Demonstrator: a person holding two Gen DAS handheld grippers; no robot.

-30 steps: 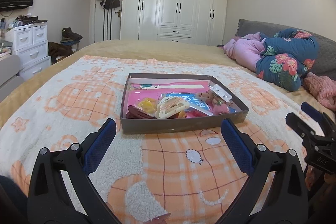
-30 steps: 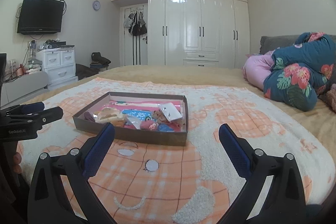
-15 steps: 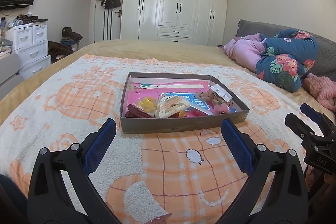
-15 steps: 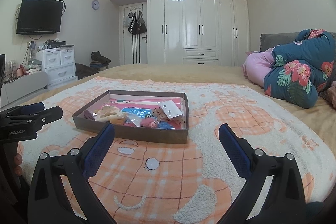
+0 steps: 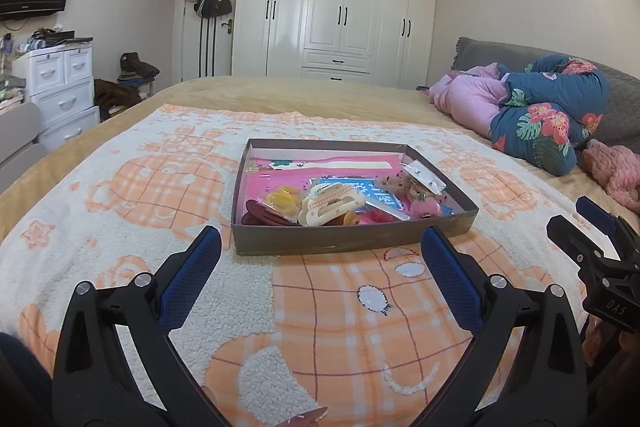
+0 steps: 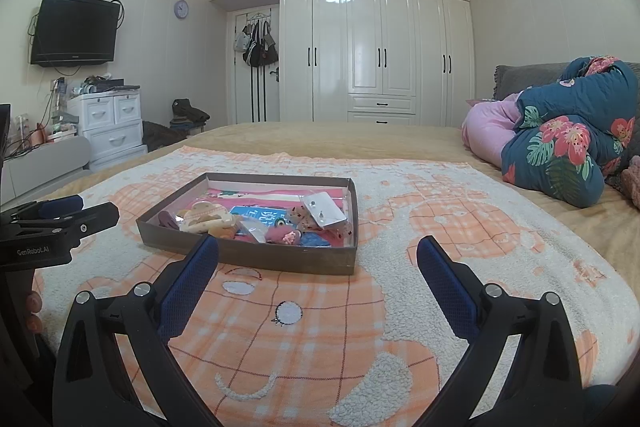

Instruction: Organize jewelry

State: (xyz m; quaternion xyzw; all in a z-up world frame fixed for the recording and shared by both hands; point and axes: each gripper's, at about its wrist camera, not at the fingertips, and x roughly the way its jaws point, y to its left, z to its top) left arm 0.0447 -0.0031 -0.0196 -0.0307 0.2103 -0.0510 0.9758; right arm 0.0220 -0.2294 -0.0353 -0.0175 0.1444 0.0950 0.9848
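Note:
A shallow grey box point(image 5: 352, 237) point(image 6: 248, 254) lies on the blanket in the middle of the bed. It holds a cream hair claw point(image 5: 332, 205) point(image 6: 206, 217), yellow hair ties point(image 5: 282, 201), a dark red clip point(image 5: 258, 215), a pink fluffy piece point(image 5: 424, 207) point(image 6: 282, 235) and a carded pair of earrings point(image 5: 424, 177) point(image 6: 323, 209). My left gripper point(image 5: 322, 251) is open and empty, just short of the box. My right gripper point(image 6: 318, 259) is open and empty, near the box's front right corner. Each gripper shows at the edge of the other's view.
An orange and white fleece blanket point(image 5: 328, 311) covers the bed. A rolled pink and floral quilt point(image 5: 536, 115) point(image 6: 560, 143) lies at the right. A white drawer unit point(image 6: 110, 123), a wall television point(image 6: 74, 29) and white wardrobes point(image 6: 380, 55) stand beyond the bed.
The right wrist view has tilted up a little, so the box sits lower in it. The left gripper has barely moved. Both stay open.

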